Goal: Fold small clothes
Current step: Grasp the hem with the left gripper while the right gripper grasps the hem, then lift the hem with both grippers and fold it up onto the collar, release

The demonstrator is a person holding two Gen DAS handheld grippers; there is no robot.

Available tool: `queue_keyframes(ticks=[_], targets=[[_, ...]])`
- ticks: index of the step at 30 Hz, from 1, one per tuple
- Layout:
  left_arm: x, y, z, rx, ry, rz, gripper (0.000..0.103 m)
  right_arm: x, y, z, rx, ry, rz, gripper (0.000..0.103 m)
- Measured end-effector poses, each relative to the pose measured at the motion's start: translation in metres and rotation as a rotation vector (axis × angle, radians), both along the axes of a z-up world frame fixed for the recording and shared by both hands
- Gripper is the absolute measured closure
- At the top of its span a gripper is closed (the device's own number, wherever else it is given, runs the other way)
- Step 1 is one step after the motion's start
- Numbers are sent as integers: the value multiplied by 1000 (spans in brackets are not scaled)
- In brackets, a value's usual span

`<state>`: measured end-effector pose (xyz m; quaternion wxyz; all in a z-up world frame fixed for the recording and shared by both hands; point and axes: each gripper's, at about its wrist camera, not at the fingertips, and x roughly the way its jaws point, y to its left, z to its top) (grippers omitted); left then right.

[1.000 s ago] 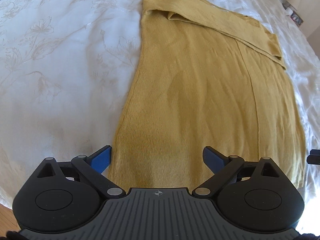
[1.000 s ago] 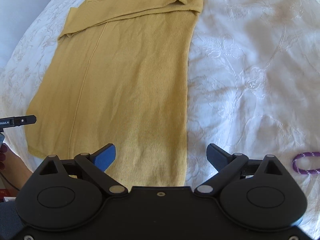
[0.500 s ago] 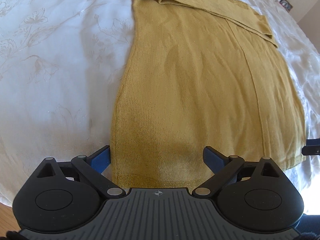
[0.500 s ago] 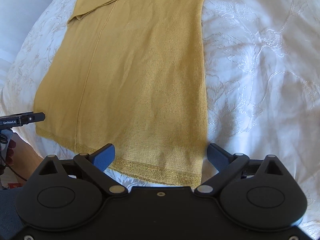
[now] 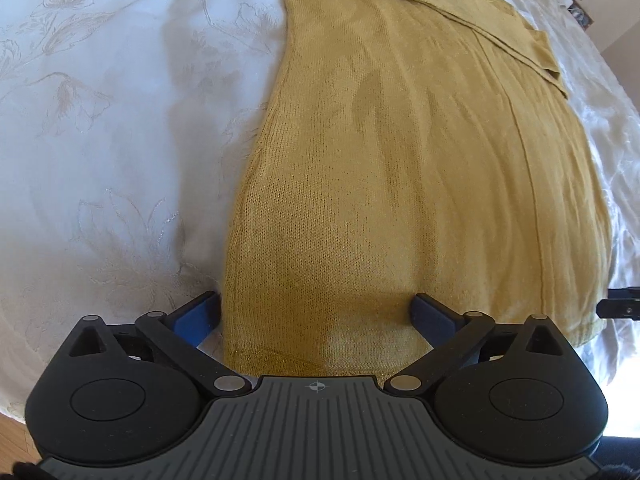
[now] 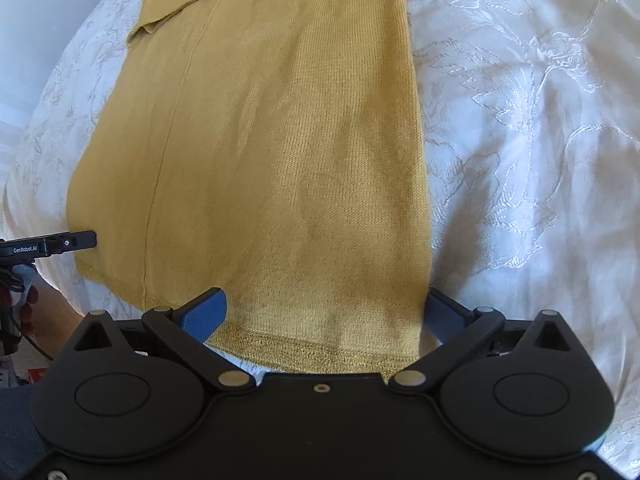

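Left wrist view: the left claw [image 5: 316, 314] stands wide open, straddling the near left hem corner of the mustard-yellow knitted top [image 5: 400, 160], which lies flat on the white embroidered bedspread [image 5: 100, 140]. The right claw [image 6: 324, 314] gapes likewise over the right corner. Likely best to pinch both corners together — taking every layer — then lift evenly toward the folded-in sleeves.

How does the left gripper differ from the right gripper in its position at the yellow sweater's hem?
The left gripper straddles the hem's left corner of the yellow sweater; the right gripper straddles the right corner. The left gripper's body is ribbed grey on top; the right gripper's is smooth black. Both are open, with blue pads either side of the hem, above the white bedspread.
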<state>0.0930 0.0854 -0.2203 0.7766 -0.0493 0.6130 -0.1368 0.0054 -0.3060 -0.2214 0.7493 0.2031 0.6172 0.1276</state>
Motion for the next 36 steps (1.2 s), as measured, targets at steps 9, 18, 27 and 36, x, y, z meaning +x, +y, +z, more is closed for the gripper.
queue_keyframes(ticks=[9,18,27,36], targets=[[0,-7,-3,49,-2,15,1,-4,-7,-1,17,-16,1,0],[2,2,12,18,-2,33,56,-4,-19,8,15,3,-21,52],[6,3,40,-72,-10,71,96,-7,-33,28,156,-20,-76,90],[44,-2,104,-201,-185,150,96,24,-46,79,219,-203,-160,90]])
